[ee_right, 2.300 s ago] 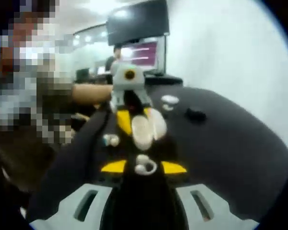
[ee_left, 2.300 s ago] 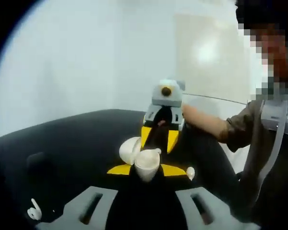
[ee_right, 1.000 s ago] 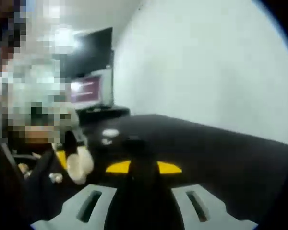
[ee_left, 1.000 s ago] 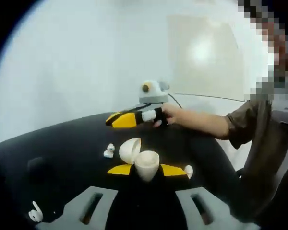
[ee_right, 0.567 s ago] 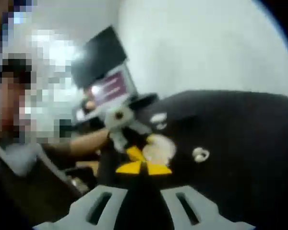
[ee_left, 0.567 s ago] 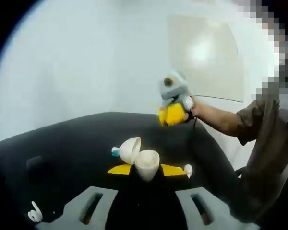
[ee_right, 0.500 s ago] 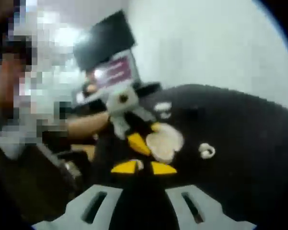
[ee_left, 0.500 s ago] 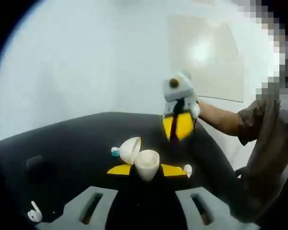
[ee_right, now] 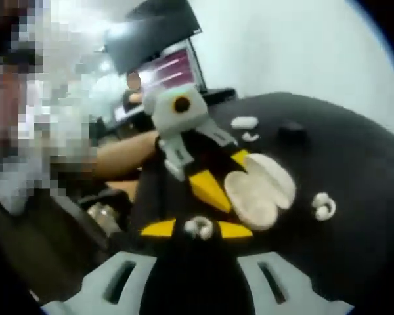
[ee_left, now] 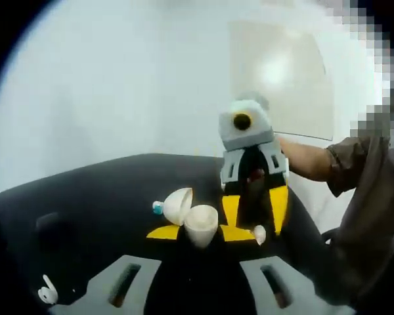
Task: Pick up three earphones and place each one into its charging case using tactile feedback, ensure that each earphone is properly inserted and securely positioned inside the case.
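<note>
the left gripper [ee_left: 198,231] has its yellow-tipped jaws clamped on an open white egg-shaped charging case [ee_left: 200,223], the hinged lid [ee_left: 178,205] tipped back to the left of the cup. in the right gripper view the same left gripper [ee_right: 226,180] shows from the front, holding the case [ee_right: 259,189] with both halves spread open toward the camera.

the right gripper [ee_right: 197,228] has its yellow tips pinched together on a small white earphone [ee_right: 198,227] held right between them, just short of the open case. in the left gripper view the right gripper [ee_left: 255,209] hangs just beyond and to the right of the case, tips pointing down, and a small white earphone [ee_left: 260,233] shows beside its lower tip; whether this is the held one i cannot tell.

another white earphone with a teal tip [ee_left: 157,208] lies just behind the lid, and a third white earphone [ee_left: 47,291] lies far to the lower left on the black tabletop [ee_left: 98,197]. in the right gripper view a white earphone [ee_right: 324,205] lies right of the case, with a white closed case [ee_right: 243,122] and a small dark object [ee_right: 290,130] farther off.

a pale wall [ee_left: 118,85] rises behind the tabletop; a dark monitor with a lit screen [ee_right: 171,62] stands in the room. a person's forearm [ee_left: 308,159] and olive sleeve [ee_left: 358,164] carry the right gripper.
</note>
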The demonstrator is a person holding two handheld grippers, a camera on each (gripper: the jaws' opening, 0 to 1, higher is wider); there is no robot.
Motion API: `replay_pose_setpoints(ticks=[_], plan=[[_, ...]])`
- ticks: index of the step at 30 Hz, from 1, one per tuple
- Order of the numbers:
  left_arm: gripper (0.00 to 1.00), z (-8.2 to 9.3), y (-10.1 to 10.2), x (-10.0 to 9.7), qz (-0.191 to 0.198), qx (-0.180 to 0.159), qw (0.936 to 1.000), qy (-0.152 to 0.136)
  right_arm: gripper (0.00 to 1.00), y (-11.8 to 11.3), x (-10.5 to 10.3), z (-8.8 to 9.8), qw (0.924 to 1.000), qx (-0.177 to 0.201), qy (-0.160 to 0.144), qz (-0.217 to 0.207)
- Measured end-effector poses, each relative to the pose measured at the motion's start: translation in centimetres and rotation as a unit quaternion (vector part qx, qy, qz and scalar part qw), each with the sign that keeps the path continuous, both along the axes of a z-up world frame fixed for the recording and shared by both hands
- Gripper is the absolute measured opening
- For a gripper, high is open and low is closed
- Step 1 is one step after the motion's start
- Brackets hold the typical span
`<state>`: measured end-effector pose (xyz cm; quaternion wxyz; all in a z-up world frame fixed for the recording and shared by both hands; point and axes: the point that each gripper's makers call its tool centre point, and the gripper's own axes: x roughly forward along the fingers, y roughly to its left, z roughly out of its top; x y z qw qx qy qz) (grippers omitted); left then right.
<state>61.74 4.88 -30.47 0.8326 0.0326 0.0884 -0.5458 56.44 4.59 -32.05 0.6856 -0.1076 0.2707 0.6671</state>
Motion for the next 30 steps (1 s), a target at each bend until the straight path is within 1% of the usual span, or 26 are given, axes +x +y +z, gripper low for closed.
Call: replay_pose_setpoints(ticks=[2,3,4,5,8,9,11,13,15,17,19,21,23,25,27,28,29,30], plan=[[0.18,0.0,0.0,0.0,0.001,0.001,1.0,-0.001,0.2,-0.4,0.4,-0.2,0.9995,-0.013,-0.027,-0.012],[0.18,0.0,0.0,0.0,0.001,0.001,1.0,-0.002,0.2,-0.7,0.5,0.0,0.9987,-0.013,-0.046,-0.015],[0.18,0.0,0.0,0.0,0.001,0.001,1.0,-0.001,0.2,-1.1,0.6,0.2,0.9979,-0.014,-0.059,-0.022],[0.18,0.0,0.0,0.0,0.001,0.001,1.0,-0.002,0.2,-1.9,0.5,0.4,0.9974,-0.017,-0.059,-0.038],[0.18,0.0,0.0,0.0,0.002,0.001,1.0,-0.002,0.2,-3.7,0.9,1.4,0.9931,-0.003,-0.079,-0.087],[0.18,0.0,0.0,0.0,0.001,0.002,1.0,-0.003,0.2,-4.3,1.1,1.6,0.991,0.001,-0.077,-0.11],[0.18,0.0,0.0,0.0,0.002,0.001,1.0,-0.002,0.2,-5.4,1.5,2.0,0.9858,0.009,-0.06,-0.156],[0.18,0.0,0.1,0.0,0.002,0.002,1.0,-0.003,0.2,-5.9,1.6,2.2,0.9822,0.021,-0.04,-0.183],[0.18,0.0,0.1,0.0,0.002,0.002,1.0,-0.003,0.2,-6.2,1.7,2.0,0.9794,0.025,-0.023,-0.199],[0.18,0.0,0.1,-0.1,0.003,0.003,1.0,-0.004,0.2,-6.5,1.8,2.0,0.9775,0.027,-0.025,-0.208],[0.18,-0.1,0.1,-0.1,0.003,0.002,1.0,-0.002,0.2,-6.8,1.9,2.0,0.9745,0.03,-0.015,-0.222],[0.18,-0.1,0.1,-0.1,0.003,0.002,1.0,-0.001,0.2,-6.9,1.9,1.7,0.9734,0.03,-0.007,-0.227],[0.18,-0.1,0.1,-0.1,0.003,0.002,1.0,-0.001,0.21,-7.1,1.8,1.0,0.971,0.017,-0.002,-0.239],[0.18,-0.1,0.1,-0.1,0.004,0.002,1.0,-0.001,0.21,-7.3,1.5,0.7,0.9703,0.013,-0.001,-0.241],[0.18,-0.1,0.1,-0.1,0.004,0.002,1.0,-0.002,0.22,-7.6,1.2,0.9,0.9711,0.012,0.003,-0.238],[0.18,-0.1,0.1,-0.1,0.004,0.002,1.0,-0.002,0.22,-7.9,1.1,1.1,0.9727,0.008,0.001,-0.232],[0.18,-0.1,0.1,-0.1,0.004,0.002,1.0,-0.002,0.22,-8.3,1.3,1.7,0.9723,0.009,-0.01,-0.233],[0.18,-0.1,0.1,-0.1,0.004,0.003,1.0,-0.002,0.22,-8.6,1.9,2.5,0.9694,0.023,-0.026,-0.243]])
